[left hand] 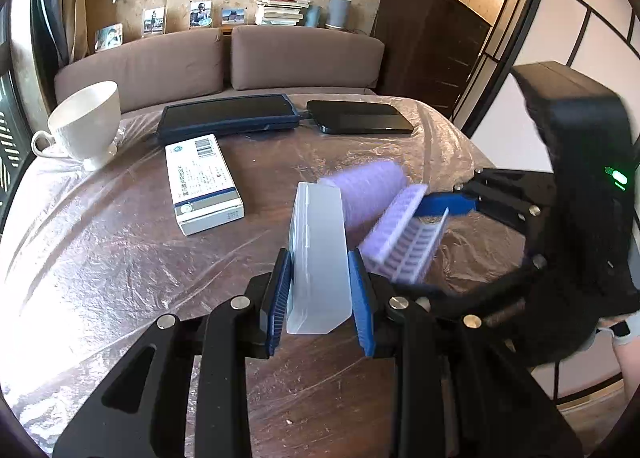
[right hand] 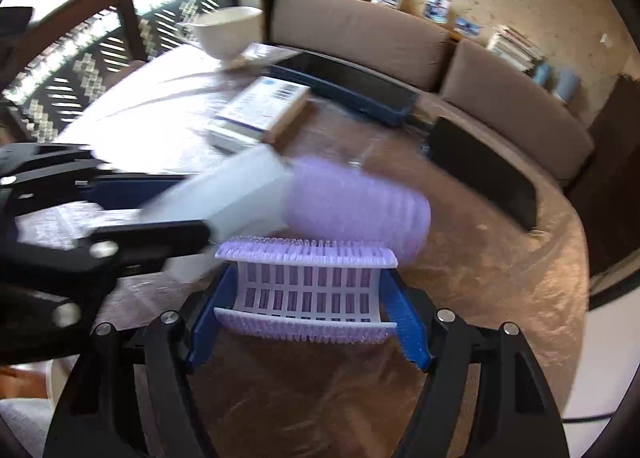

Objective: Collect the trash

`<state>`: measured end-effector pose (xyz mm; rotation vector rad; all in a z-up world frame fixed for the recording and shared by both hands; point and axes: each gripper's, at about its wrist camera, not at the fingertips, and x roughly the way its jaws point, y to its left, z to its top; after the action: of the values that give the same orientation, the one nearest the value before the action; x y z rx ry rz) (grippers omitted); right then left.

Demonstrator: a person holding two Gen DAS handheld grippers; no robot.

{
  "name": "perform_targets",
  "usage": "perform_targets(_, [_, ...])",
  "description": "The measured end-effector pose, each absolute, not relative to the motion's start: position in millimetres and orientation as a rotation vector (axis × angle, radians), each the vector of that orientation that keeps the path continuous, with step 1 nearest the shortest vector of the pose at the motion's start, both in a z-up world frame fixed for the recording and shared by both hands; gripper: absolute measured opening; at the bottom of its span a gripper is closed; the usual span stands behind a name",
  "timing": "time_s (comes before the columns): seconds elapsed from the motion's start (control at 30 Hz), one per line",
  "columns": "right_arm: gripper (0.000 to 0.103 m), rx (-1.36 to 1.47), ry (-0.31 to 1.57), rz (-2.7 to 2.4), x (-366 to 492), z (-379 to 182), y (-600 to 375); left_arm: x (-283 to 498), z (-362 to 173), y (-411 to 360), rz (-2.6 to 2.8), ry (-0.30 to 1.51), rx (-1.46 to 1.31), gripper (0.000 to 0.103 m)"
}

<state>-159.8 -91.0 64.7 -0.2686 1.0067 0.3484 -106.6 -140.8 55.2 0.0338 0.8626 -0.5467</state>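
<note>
My left gripper (left hand: 320,258) is shut on a translucent white plastic case (left hand: 316,242), held upright above the table. The case shows blurred in the right wrist view (right hand: 240,186), with the left gripper's fingers (right hand: 132,186) on it. My right gripper (right hand: 308,278) is shut on a white-and-purple gridded bristle clip (right hand: 308,286), which spans its blue pads. In the left wrist view the clip (left hand: 404,242) sits just right of the case, beside a blue finger (left hand: 444,204). A fuzzy purple roller (right hand: 352,206) (left hand: 368,186) lies behind it; whether they are joined is unclear.
A clear plastic sheet covers the brown table (left hand: 120,258). On it stand a white cup (left hand: 86,122), a white medicine box (left hand: 202,182), a tablet in a dark blue case (left hand: 228,114) and a black device (left hand: 360,116). A brown sofa (left hand: 224,58) runs behind.
</note>
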Motion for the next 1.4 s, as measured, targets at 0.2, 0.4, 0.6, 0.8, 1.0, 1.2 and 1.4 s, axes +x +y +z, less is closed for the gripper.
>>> perform_targets(0.2, [0.072,-0.285,1.007,0.344,-172.2,67.1,-89.0,-109.8,53.7,-139.9,-0.537,0.87,0.044,0.031])
perform_targets(0.4, [0.072,-0.244,1.014,0.308,-184.0,68.4,-98.2,-113.5,54.6,-133.0,-0.514,0.872,0.035,0.029])
perform_targets(0.6, [0.072,-0.135,1.014,0.274,-190.3,71.2,-108.8,-117.4,56.0,-126.5,-0.516,0.881,-0.001,0.028])
perform_targets(0.8, [0.072,-0.084,1.018,0.262,-200.8,70.5,-112.7,-124.8,60.3,-120.8,-0.511,0.874,-0.012,0.028])
perform_targets(1.0, [0.072,-0.005,1.015,0.261,-211.2,74.7,-121.1,-137.1,65.6,-112.3,-0.5,0.87,0.012,0.028])
perform_targets(1.2, [0.072,0.008,1.025,0.262,-223.2,75.9,-121.9,-150.7,68.0,-99.9,-0.476,0.88,0.013,0.028])
perform_targets(1.4, [0.072,0.006,1.031,0.284,-238.2,78.6,-116.1,-165.1,66.2,-89.3,-0.461,0.9,0.003,0.028])
